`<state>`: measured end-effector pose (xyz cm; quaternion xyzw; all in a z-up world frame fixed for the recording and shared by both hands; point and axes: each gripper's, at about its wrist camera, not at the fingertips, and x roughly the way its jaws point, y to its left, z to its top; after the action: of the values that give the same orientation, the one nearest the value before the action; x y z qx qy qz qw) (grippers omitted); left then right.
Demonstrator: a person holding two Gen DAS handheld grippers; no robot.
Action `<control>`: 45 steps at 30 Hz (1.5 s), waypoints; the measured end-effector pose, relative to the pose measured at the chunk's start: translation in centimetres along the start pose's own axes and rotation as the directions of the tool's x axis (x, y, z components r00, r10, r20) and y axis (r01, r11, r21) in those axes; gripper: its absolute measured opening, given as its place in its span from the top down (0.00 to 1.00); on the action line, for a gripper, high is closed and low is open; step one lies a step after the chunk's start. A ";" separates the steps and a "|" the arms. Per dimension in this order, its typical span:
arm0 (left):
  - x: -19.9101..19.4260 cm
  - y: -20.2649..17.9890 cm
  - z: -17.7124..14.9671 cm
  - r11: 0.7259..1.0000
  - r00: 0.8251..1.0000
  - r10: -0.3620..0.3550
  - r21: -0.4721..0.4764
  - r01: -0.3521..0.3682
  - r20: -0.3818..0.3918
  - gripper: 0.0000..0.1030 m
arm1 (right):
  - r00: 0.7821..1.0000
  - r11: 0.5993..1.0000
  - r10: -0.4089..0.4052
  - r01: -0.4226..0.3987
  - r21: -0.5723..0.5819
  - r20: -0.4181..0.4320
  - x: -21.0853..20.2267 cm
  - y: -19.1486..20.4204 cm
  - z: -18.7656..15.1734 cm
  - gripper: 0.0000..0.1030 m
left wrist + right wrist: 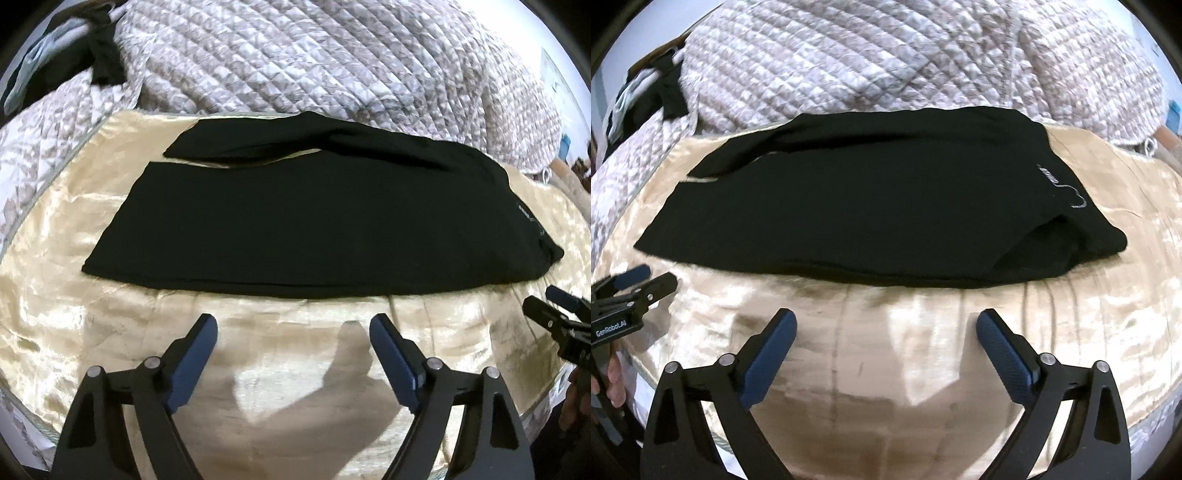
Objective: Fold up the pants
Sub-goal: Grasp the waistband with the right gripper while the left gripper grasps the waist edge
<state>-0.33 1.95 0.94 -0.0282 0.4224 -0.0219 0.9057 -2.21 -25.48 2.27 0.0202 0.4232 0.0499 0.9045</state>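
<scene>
Black pants [306, 218] lie flat across a shiny cream satin cloth [92, 317], legs to the left, waistband with a small grey logo [1047, 177] to the right. They also show in the right wrist view [868, 206]. One leg lies on the near side, the other slants behind it. My left gripper [293, 328] is open and empty, hovering over the cloth just short of the pants' near edge. My right gripper [886, 325] is open and empty, also short of the near edge, toward the waist end. Each gripper shows at the edge of the other's view.
A quilted grey-and-white bedspread [314, 55] is heaped behind the pants. Dark and pale clothes [55, 62] lie at the far left. The satin cloth [923, 369] extends toward me in front of the pants.
</scene>
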 end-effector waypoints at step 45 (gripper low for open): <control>-3.9 8.3 3.2 0.940 0.994 -0.004 -0.338 0.040 0.107 0.96 | 0.976 0.752 0.133 -0.211 0.625 0.170 -2.2 -15.8 2.4 0.95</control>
<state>-0.24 10.61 5.37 -0.1900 0.3715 0.0425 0.9078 -0.57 -41.42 4.24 0.3684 0.3583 -0.0151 0.8577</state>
